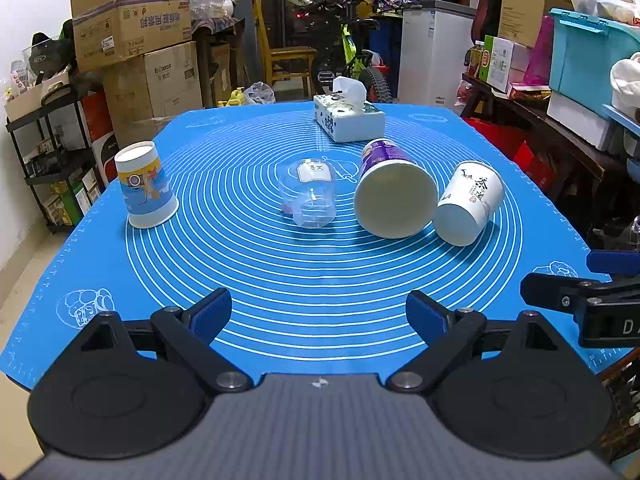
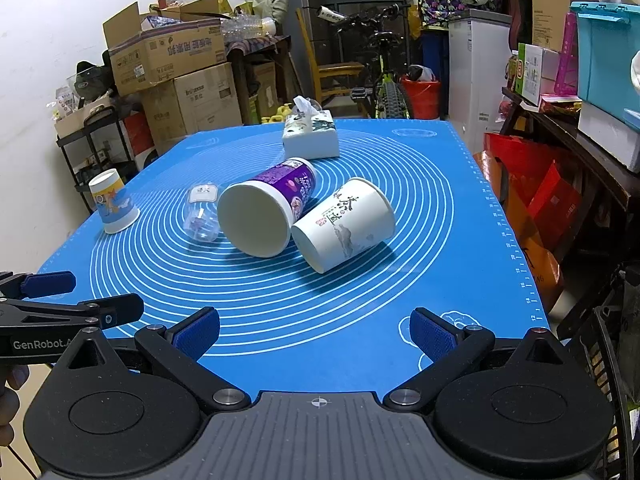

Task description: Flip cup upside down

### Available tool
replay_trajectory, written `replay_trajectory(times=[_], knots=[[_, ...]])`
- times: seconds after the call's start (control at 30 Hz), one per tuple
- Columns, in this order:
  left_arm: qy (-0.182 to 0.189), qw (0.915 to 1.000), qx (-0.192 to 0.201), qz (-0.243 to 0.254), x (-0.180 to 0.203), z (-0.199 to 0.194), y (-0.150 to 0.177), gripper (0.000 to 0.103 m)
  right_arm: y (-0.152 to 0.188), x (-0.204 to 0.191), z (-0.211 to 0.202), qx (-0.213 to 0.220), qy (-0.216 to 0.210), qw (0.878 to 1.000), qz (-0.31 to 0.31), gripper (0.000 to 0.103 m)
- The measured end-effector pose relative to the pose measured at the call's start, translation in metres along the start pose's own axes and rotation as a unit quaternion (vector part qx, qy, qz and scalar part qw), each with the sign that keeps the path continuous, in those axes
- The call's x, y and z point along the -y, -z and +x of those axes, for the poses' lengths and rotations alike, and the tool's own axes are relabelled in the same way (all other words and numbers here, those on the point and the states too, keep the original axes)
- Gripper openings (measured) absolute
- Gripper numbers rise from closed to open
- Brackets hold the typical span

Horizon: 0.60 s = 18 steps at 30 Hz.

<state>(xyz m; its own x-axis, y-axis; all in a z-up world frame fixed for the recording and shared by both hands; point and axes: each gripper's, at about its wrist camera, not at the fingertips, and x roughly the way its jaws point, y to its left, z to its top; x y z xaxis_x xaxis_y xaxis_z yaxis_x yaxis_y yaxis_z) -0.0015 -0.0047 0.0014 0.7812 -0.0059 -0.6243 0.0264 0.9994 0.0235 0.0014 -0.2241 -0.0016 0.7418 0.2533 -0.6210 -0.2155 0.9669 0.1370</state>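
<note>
Status: four cups on the blue silicone mat with white concentric rings (image 1: 304,280) that covers the tabletop.

- Blue-and-yellow printed paper cup (image 1: 146,185), left side of the mat — stands mouth-down, base up. Counts as already flipped, judging by its pose.
- Clear plastic cup with a white label (image 1: 308,196), near the mat's centre — hard to read through the transparency; it looks tipped or lying with its base toward the cameras. Cannot tell for certain.
- Purple-and-white paper cup (image 1: 390,190) — on its side, open mouth facing the cameras. Not flipped.
- White paper cup with black calligraphy (image 1: 468,204) — on its side just right of the purple one, closed base toward the cameras; in the right wrist view the two appear to touch near the purple cup's rim (image 2: 290,220).

A white tissue box (image 1: 348,120) sits behind the cups, apart from them.

Left gripper (image 1: 320,316): fingers spread wide, nothing between them, hovering at the near edge of the mat, well short of any cup. Right gripper (image 2: 316,334): likewise spread and empty — also at the near edge, lined up roughly with the two lying paper cups.

Judgement: one cup of four looks done; at least the two lying paper cups remain, the clear one possibly too. No grasp is begun.
</note>
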Motion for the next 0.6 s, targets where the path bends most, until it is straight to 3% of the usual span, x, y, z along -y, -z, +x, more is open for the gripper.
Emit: replay_trajectory(times=[0.6], knots=[[0.003,0.9999,0.007,0.012,0.010,-0.004,-0.003,0.093,0.001,0.002,-0.003,0.002,0.000,1.000,0.002,0.100]])
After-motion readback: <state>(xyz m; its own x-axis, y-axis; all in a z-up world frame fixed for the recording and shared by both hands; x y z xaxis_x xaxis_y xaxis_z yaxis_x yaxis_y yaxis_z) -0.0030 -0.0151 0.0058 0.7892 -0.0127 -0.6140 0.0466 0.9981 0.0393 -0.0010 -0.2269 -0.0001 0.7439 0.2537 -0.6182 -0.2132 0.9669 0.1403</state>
